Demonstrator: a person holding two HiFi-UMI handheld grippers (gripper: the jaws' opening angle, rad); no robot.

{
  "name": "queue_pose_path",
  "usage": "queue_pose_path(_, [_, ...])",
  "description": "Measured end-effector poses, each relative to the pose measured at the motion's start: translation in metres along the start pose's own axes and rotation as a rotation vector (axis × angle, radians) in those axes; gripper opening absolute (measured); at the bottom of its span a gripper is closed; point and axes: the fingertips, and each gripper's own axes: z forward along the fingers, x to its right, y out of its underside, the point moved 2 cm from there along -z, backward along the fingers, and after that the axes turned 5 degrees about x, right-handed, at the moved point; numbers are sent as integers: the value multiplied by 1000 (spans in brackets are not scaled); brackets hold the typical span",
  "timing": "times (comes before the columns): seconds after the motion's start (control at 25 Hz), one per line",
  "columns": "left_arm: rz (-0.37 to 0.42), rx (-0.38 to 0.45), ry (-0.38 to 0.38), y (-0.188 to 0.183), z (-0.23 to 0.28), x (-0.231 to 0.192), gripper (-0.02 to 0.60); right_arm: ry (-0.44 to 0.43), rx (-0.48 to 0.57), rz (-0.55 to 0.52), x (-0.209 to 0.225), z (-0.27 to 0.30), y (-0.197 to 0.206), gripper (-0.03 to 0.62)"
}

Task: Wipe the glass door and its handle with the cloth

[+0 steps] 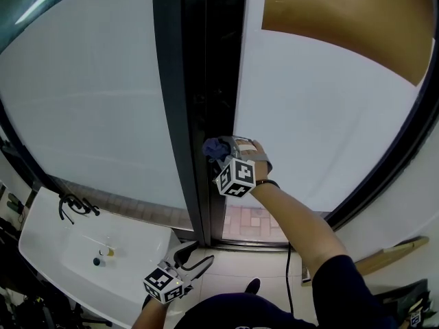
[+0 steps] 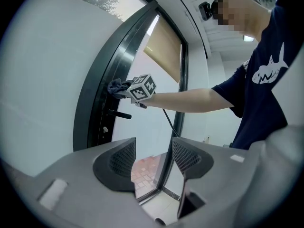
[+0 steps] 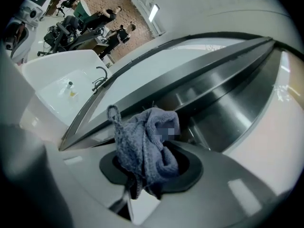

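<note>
Head view: your right gripper [image 1: 221,157] is up at the dark door frame [image 1: 199,81], beside the glass door [image 1: 329,129], cloth [image 1: 215,147] bunched at its tip. Your left gripper [image 1: 197,261] hangs low, well apart from the door. Left gripper view: jaws spread, nothing between them; the handle [image 2: 118,114] sticks out just below the cloth. Right gripper view: jaws clamped on the grey-blue cloth, close against the frame.

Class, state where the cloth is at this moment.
The cloth is clamped in the right gripper, against the dark door frame near the centre of the head view.
</note>
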Motion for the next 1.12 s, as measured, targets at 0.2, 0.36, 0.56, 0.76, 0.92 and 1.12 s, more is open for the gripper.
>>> queue_pose_path(0.2, [-5,1,-2,-2,0,0,236,-166,-72,108,-40,8,21,127])
queue_pose_path(0.36, [5,-2,9,-3,2,2,236,-208,-102,191,-48,7,30,127])
queue_pose_path(0.56, [5,-3,5,-2,2,4,236,-213,-151,-88,-59,-2,55,127])
queue_pose_path(0.76, [2,-14,5,1,4,5,236,-205,-220,-179,-49,-20,98,126])
queue_pose_path(0.92, [5,-13,21,2,10,8,236,-219,-245,-271,-45,-47,125,126])
queue_pose_path(1.12, [8,-22,39,3,17,10,236,-203,-317,-314,-33,-85,178,126])
